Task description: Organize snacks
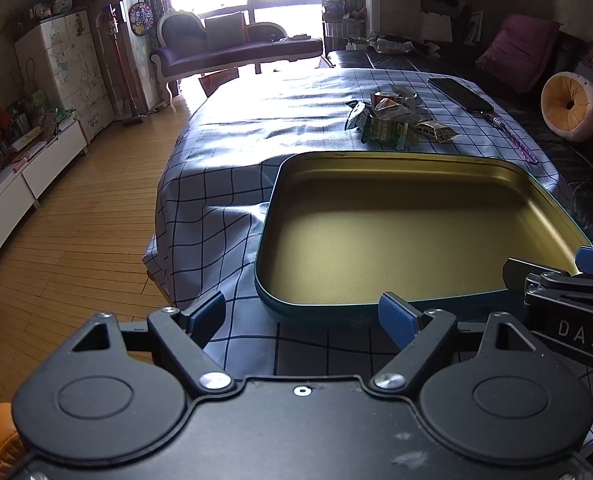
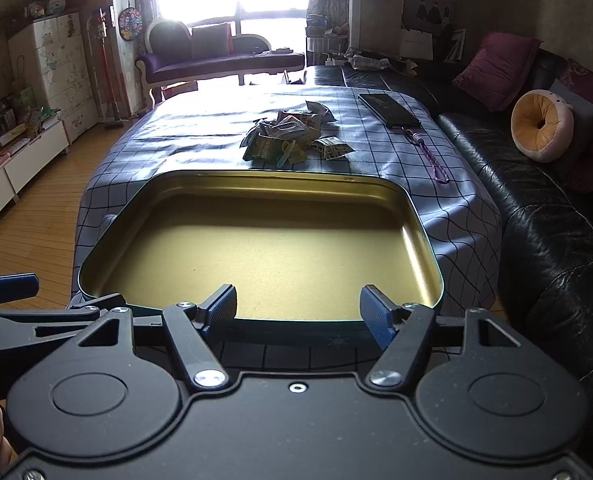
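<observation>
An empty tin box (image 1: 416, 240) with a gold inside and a dark teal rim lies on the checked tablecloth; it also shows in the right wrist view (image 2: 256, 252). A pile of small snack packets (image 1: 392, 122) lies beyond it, also in the right wrist view (image 2: 292, 136). My left gripper (image 1: 302, 316) is open and empty, at the tin's near left corner. My right gripper (image 2: 296, 304) is open and empty, just at the tin's near rim. Each gripper's side shows in the other's view: the right one (image 1: 568, 292), the left one (image 2: 24, 304).
A black phone (image 2: 388, 108) with a purple lanyard (image 2: 428, 156) lies on the cloth at the far right. A black leather sofa (image 2: 556, 240) with cushions runs along the right. Wooden floor (image 1: 76, 220) and a white cabinet are on the left.
</observation>
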`<action>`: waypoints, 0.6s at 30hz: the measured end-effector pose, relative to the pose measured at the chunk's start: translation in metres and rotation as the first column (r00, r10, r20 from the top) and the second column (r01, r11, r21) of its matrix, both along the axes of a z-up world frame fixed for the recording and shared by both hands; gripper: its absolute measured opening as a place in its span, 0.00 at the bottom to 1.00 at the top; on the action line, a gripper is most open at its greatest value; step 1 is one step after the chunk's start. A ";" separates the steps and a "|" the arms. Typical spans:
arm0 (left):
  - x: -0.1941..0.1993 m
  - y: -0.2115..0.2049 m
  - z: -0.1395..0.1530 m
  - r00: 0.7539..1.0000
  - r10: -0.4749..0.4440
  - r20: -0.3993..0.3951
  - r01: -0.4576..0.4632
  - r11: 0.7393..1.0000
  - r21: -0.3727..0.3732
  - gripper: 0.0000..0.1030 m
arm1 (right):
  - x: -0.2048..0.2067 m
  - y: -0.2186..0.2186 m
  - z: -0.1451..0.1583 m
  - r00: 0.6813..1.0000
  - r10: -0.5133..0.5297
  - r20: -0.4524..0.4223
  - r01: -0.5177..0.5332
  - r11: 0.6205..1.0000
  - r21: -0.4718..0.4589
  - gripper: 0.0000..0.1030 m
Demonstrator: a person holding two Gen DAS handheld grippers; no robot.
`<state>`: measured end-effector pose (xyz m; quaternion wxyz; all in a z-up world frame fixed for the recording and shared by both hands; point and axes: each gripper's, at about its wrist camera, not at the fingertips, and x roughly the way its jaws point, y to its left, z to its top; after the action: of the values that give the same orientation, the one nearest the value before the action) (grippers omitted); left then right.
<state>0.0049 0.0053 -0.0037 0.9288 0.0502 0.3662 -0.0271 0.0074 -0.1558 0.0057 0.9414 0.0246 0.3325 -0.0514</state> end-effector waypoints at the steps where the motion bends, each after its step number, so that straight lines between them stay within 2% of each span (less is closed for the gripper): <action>1: 0.000 0.000 0.000 1.000 0.001 -0.002 -0.001 1.000 0.000 0.85 | 0.000 0.000 0.000 1.000 0.000 0.000 0.000 1.000 0.000 0.68; 14: 0.002 -0.002 -0.002 1.000 -0.022 -0.020 0.022 1.000 0.002 0.85 | 0.002 -0.001 0.000 1.000 0.004 -0.003 -0.004 1.000 -0.002 0.68; 18: 0.003 0.000 -0.001 1.000 -0.014 -0.024 0.014 1.000 -0.007 0.81 | 0.003 -0.001 0.000 1.000 0.005 -0.004 -0.005 1.000 -0.003 0.68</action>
<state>0.0080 0.0051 -0.0049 0.9242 0.0493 0.3770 -0.0355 0.0103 -0.1573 0.0058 0.9409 0.0223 0.3343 -0.0498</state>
